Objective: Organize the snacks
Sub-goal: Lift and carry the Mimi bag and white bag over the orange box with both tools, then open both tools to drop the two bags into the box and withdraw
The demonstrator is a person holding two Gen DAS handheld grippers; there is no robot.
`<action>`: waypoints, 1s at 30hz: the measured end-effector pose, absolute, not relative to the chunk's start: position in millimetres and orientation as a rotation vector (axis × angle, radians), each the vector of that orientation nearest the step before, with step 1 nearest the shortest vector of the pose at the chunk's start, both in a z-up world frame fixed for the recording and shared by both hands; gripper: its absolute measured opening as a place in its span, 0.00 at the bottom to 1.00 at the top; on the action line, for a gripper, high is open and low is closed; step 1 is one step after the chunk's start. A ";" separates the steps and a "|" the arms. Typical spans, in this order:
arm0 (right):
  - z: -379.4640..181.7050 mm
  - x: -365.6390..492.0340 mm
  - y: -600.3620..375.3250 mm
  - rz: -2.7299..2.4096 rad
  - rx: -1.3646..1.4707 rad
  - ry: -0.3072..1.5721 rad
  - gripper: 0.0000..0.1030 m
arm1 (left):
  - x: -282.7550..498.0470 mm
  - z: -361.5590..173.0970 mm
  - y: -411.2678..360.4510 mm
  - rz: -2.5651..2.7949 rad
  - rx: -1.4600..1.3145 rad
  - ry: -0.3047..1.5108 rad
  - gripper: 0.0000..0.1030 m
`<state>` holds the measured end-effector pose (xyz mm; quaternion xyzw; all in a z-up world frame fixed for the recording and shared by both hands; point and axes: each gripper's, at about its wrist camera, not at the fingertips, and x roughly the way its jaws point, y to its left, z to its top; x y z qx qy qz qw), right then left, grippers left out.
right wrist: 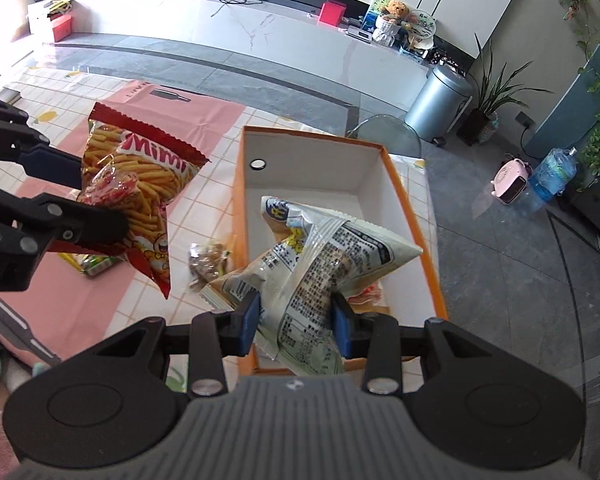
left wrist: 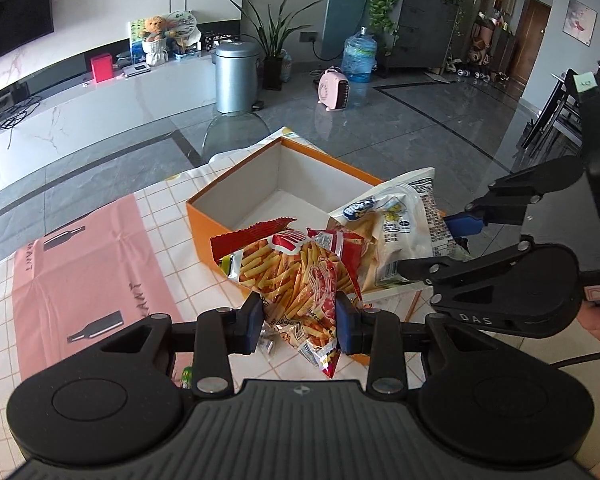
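My left gripper (left wrist: 300, 316) is clamped on a red bag of Mimi sticks (left wrist: 296, 272), its blue pads (left wrist: 256, 318) pinching the crinkled lower part of the bag. The bag hangs lifted off the table (left wrist: 100, 344), in front of the orange box (left wrist: 204, 220) in the left wrist view. From the right wrist camera I see the same red bag (right wrist: 148, 184) held up left of the box, over the pink mat (right wrist: 76, 312).

My right gripper (right wrist: 296, 320) is closed on a white snack bag (right wrist: 320, 264) with dense black print on its back (the front shows a blue logo and some yellow, though I cannot read it). Its pads (right wrist: 250, 322) squeeze the lower end of the bag, which hangs above the near end of the open orange box (right wrist: 420, 216). The box interior is white, and something pale with a bit of red lies on its floor under the held bag; I cannot tell what it is.

On the checked tablecloth (right wrist: 204, 208), just left of the box wall, lies a small clear packet of brown pieces (right wrist: 206, 264). A green and yellow packet (right wrist: 92, 266) rests on the pink mat beneath the red bag, partly hidden by my left gripper.
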<state>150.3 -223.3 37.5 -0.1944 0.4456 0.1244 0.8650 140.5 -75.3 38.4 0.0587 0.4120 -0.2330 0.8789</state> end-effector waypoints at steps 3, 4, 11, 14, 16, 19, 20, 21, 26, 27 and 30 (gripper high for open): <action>31.1 165.1 -228.4 0.259 -0.425 0.944 0.35 | 154.7 32.4 -82.8 -0.497 0.134 0.872 0.39; 28.9 170.0 -230.8 0.261 -0.427 0.948 0.35 | 159.5 31.0 -85.2 -0.500 0.136 0.875 0.39; 10.8 209.3 -252.3 0.257 -0.395 1.000 0.35 | 192.2 17.9 -107.4 -0.527 0.177 0.890 0.39; -1.7 229.0 -260.5 0.248 -0.383 1.032 0.35 | 203.9 9.3 -119.6 -0.545 0.205 0.901 0.39; -9.7 238.2 -261.7 0.244 -0.381 1.048 0.35 | 211.0 2.0 -127.4 -0.543 0.236 0.908 0.39; -19.7 249.3 -262.9 0.245 -0.379 1.064 0.35 | 218.5 -10.5 -136.4 -0.537 0.273 0.925 0.39; -23.5 251.4 -262.6 0.247 -0.379 1.069 0.35 | 221.1 -15.4 -139.4 -0.539 0.281 0.936 0.39; -27.3 253.5 -263.3 0.250 -0.380 1.074 0.35 | 223.1 -20.0 -141.5 -0.542 0.286 0.944 0.39; -43.9 262.6 -262.7 0.269 -0.392 1.104 0.35 | 232.1 -40.1 -147.3 -0.544 0.302 0.981 0.39; -46.9 263.6 -262.6 0.273 -0.394 1.108 0.35 | 234.1 -44.1 -148.6 -0.545 0.308 0.987 0.39; -56.2 267.1 -263.1 0.278 -0.394 1.124 0.36 | 238.5 -53.8 -152.5 -0.553 0.324 1.001 0.39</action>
